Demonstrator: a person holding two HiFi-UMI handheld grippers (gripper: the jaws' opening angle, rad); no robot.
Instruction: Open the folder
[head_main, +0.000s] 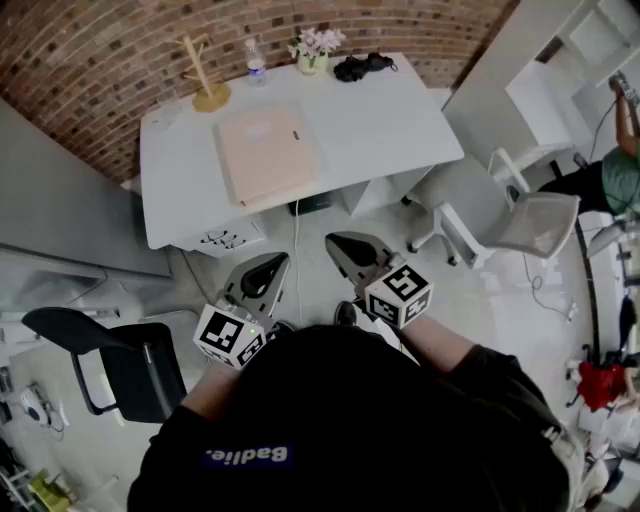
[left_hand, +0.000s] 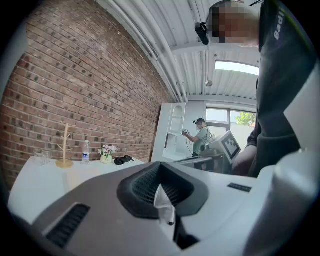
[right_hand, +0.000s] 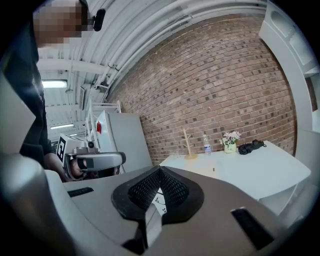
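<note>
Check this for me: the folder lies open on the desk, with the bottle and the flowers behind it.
Not quite. The folder lies closed, not open, as the head view shows. The rest holds: it is on the desk, with the bottle and the flowers behind it.

Office or studio workroom. Bare brick wall (head_main: 250, 20) behind a long white bench (head_main: 400, 120). Grey swivel chair (head_main: 530, 225), black chair (head_main: 110, 350) and white shelving (head_main: 560, 90) round about.
</note>
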